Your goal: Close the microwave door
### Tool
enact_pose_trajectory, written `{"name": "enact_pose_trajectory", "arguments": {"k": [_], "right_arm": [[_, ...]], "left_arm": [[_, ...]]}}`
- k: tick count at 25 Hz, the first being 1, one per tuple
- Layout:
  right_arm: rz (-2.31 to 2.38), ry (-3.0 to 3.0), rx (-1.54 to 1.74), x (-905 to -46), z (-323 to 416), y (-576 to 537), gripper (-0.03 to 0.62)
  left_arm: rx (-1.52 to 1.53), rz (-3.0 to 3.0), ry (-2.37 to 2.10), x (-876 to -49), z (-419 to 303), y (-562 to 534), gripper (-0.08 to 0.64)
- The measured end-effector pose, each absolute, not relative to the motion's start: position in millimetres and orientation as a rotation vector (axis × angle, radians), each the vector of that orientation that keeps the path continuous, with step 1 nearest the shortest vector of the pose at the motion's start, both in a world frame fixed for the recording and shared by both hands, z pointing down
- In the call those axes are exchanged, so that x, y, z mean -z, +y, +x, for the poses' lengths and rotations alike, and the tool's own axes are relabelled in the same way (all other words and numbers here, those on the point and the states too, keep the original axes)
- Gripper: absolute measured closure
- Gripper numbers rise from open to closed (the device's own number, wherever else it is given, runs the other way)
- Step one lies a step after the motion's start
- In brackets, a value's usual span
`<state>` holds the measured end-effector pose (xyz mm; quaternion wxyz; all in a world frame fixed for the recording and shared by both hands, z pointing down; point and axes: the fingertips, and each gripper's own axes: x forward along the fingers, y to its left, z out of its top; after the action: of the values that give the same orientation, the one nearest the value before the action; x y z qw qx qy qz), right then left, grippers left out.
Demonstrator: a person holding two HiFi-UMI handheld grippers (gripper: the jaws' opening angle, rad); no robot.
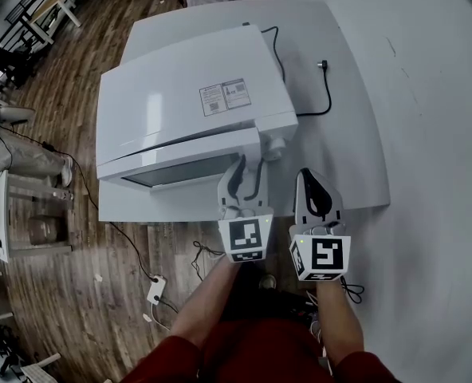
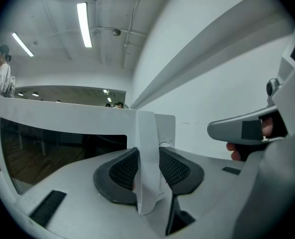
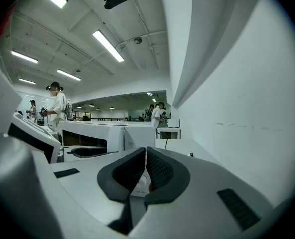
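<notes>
Microwave door [image 1: 180, 164], clamped in left gripper [image 2: 148, 169] jaws

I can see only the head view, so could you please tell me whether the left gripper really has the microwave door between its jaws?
Observer: Yes. In its own view, the left gripper has its pads pressed on both sides of the microwave door, at its free edge.
Operator: Thank you. Is the other one holding anything?
Observer: No. The right gripper has its jaws together with nothing between them.
</notes>
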<state>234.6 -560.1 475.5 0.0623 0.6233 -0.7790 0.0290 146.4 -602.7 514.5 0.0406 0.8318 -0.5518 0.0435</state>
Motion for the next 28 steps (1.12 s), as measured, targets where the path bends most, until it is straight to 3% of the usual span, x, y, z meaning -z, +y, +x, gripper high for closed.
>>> {"name": "enact_pose_trajectory", "arguments": {"k": [28], "right_arm": [[1.893,-2.353,-0.033,-458,227,-545,0.565]], "left_arm": [[-0.156,2.625,-1.632,-502,139,-600,0.416]]}}
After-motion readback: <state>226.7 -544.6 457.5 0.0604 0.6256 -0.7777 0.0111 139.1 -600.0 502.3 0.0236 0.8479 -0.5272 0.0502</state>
